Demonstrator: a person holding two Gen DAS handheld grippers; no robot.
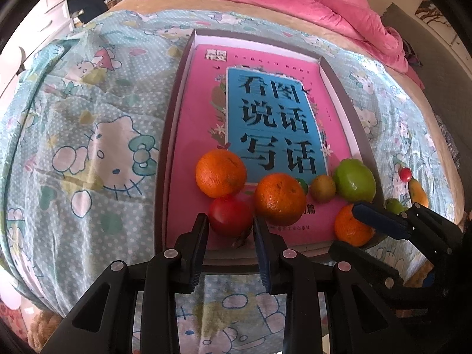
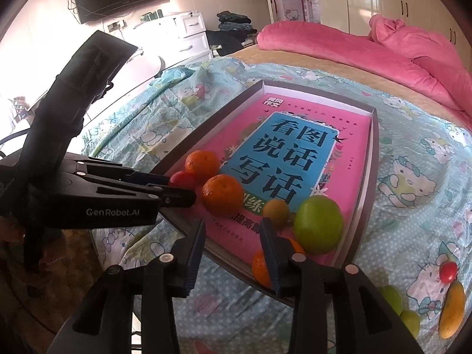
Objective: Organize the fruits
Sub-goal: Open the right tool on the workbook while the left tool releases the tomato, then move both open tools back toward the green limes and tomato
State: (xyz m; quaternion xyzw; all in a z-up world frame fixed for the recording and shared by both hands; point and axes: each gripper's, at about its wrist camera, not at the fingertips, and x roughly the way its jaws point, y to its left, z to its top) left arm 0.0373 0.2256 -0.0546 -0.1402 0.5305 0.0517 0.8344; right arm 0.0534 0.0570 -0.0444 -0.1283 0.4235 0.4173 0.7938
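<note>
- Bed with Hello Kitty sheet [image 1: 88,124], pink blanket [image 1: 295,3] bunched at the far end.
- Shallow box tray [image 1: 169,153] lies on the sheet; pink book [image 1: 194,112] with a blue title panel lies flat inside it.
- Left gripper [image 1: 230,230]: jaws spread, tips either side of red tomato [image 1: 230,218] at the tray's near edge; cannot tell if the pads touch it.
- Right gripper [image 2: 233,236]: jaws apart, nothing between them; far finger passes in front of a small orange [image 2: 261,265] at the tray's near corner.
- Big green apple [image 1: 355,180] on the book, near the tray's right wall.
- Two more oranges on the book: centre orange [image 1: 280,199] touching the tomato, left orange [image 1: 220,172] just behind it.
- Small yellow-green fruit [image 1: 323,188] between centre orange and apple.
- Loose on the sheet outside the tray, right side: yellow mango [image 2: 452,309], small red tomato [image 2: 448,271], green fruits [image 2: 392,298].
</note>
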